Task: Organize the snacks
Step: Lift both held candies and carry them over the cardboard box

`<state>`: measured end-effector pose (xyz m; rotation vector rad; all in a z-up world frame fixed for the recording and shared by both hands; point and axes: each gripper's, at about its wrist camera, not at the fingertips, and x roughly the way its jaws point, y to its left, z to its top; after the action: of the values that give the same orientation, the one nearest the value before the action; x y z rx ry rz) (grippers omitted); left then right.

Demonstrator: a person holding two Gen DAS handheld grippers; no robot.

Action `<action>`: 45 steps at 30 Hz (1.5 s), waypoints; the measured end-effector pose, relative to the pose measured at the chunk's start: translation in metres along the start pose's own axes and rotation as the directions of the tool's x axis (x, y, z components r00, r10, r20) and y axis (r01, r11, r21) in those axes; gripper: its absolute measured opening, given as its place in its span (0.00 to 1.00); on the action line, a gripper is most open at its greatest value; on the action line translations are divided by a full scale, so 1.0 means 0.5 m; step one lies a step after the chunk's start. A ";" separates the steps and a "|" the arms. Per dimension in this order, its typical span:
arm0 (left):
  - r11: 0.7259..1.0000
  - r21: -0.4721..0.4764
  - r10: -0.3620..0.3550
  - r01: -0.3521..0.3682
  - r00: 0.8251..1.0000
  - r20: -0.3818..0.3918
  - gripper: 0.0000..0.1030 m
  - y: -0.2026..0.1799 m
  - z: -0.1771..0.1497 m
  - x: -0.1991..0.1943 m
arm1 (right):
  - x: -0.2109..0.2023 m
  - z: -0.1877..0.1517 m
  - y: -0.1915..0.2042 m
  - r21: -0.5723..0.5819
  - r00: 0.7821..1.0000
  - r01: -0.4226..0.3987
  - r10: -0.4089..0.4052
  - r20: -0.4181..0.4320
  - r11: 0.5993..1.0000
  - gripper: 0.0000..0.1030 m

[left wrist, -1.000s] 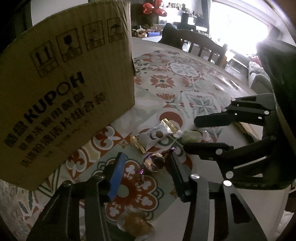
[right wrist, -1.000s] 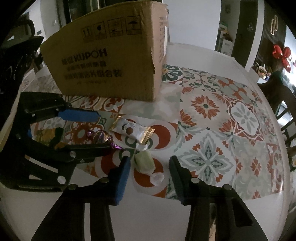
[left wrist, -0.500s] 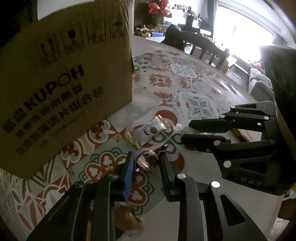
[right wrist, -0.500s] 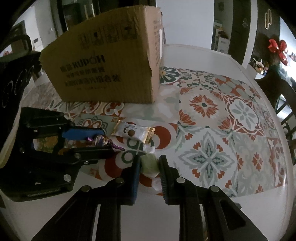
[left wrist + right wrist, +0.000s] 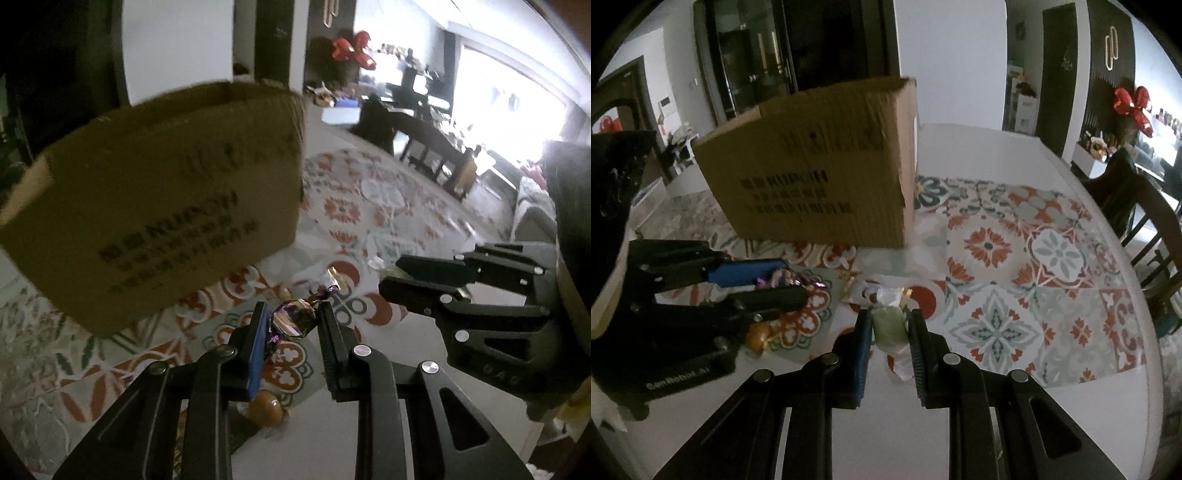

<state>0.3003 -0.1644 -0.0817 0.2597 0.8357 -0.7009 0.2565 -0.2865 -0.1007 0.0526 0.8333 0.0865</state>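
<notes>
My left gripper [image 5: 291,319] is shut on a purple foil candy [image 5: 293,321] and holds it above the patterned table runner [image 5: 354,210]; it also shows in the right wrist view [image 5: 783,286]. My right gripper [image 5: 888,326] is shut on a pale green wrapped candy [image 5: 889,325], lifted off the table. A white snack packet with gold ends [image 5: 866,293] lies on the runner just beyond it. An orange wrapped candy [image 5: 266,408] lies on the table under my left gripper. The brown cardboard box [image 5: 820,184] stands behind, its open top hidden from both views.
The round white table [image 5: 1071,424] has its edge at the right. Dark wooden chairs [image 5: 1145,221] stand beyond that edge. A white basket [image 5: 650,194] sits at the far left of the table.
Both grippers closed on their candies, purple in the left and green in the right, and lifted them off the table. The box now appears lower and farther in both views.
</notes>
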 end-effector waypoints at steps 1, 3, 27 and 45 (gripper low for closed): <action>1.000 -0.009 0.009 -0.009 1.000 0.017 0.26 0.002 0.003 -0.014 | -0.007 0.002 0.001 0.001 1.000 -0.002 0.002 0.009 1.000 0.21; 1.000 -0.018 0.022 -0.021 0.999 0.040 0.26 0.001 0.008 -0.035 | -0.021 0.007 0.007 0.004 1.000 -0.006 0.006 0.031 1.000 0.21; 0.979 -0.126 0.189 -0.162 0.951 0.246 0.26 0.068 0.055 -0.235 | -0.155 0.121 0.092 -0.028 0.959 -0.058 0.064 0.276 0.998 0.21; 0.967 -0.155 0.243 -0.204 0.919 0.311 0.26 0.119 0.135 -0.271 | -0.156 0.232 0.116 -0.090 0.936 -0.077 0.103 0.337 0.993 0.21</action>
<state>0.3164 -0.0886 0.0614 0.1222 0.5160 -0.4591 0.2870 -0.2380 0.0392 0.0331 0.4787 0.1899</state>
